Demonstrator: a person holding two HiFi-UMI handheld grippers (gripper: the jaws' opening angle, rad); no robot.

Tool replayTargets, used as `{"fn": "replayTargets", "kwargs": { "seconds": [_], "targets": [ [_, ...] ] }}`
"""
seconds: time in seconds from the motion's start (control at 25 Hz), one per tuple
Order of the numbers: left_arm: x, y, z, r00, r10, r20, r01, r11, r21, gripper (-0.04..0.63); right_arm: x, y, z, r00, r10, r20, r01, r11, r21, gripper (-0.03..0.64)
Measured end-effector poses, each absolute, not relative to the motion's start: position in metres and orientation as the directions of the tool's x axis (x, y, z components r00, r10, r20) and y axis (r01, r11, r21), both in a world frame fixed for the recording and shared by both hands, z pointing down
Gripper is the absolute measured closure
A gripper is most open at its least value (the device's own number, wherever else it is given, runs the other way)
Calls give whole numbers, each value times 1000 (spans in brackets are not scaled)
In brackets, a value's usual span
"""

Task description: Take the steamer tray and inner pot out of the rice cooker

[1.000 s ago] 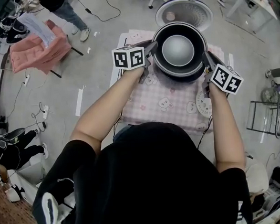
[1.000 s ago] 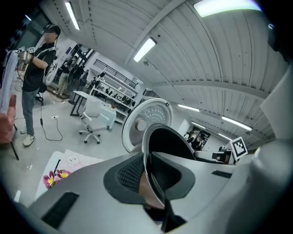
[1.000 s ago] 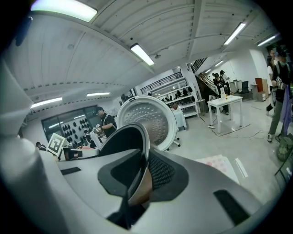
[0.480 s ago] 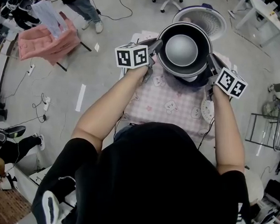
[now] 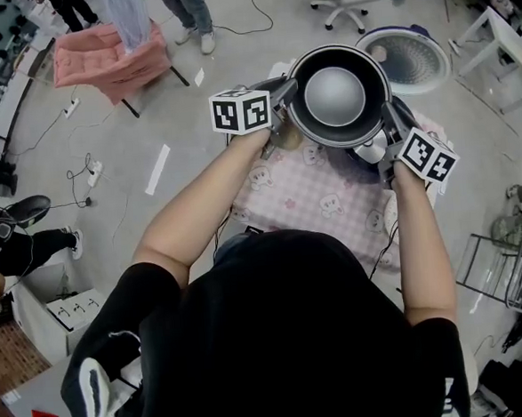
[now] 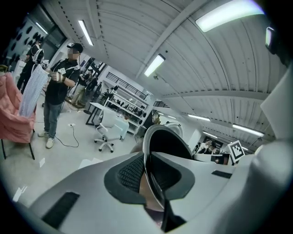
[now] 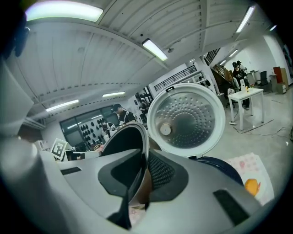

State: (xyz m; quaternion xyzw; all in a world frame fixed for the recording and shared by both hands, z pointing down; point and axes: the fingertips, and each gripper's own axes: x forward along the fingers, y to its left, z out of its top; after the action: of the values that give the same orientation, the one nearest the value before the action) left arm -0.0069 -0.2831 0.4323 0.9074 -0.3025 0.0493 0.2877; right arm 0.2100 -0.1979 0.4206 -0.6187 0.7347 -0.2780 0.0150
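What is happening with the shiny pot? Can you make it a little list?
Inner pot: lifted, empty, silvery inside
Left tongs: shut on the pot's left rim
Right tongs: shut on the pot's right rim
Rice cooker lid: open, behind the pot
Cloth: pink, checked, below the pot

So the inner pot (image 5: pixel 335 95) is black with a shiny grey middle. The tablecloth (image 5: pixel 317 186) is pink gingham with little bear prints. The cooker lid (image 7: pixel 185 119) is white-rimmed, silvery and dimpled inside.
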Motion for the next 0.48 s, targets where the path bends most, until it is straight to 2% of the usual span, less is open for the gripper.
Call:
{"fn": "replayTargets", "kwargs": {
  "seconds": [0.48],
  "targets": [
    [-115,-264,468,725,-609,320,-673,-531,515,532,109,-212,451,-409,-841,355,-851,211,-480,566]
  ]
}}
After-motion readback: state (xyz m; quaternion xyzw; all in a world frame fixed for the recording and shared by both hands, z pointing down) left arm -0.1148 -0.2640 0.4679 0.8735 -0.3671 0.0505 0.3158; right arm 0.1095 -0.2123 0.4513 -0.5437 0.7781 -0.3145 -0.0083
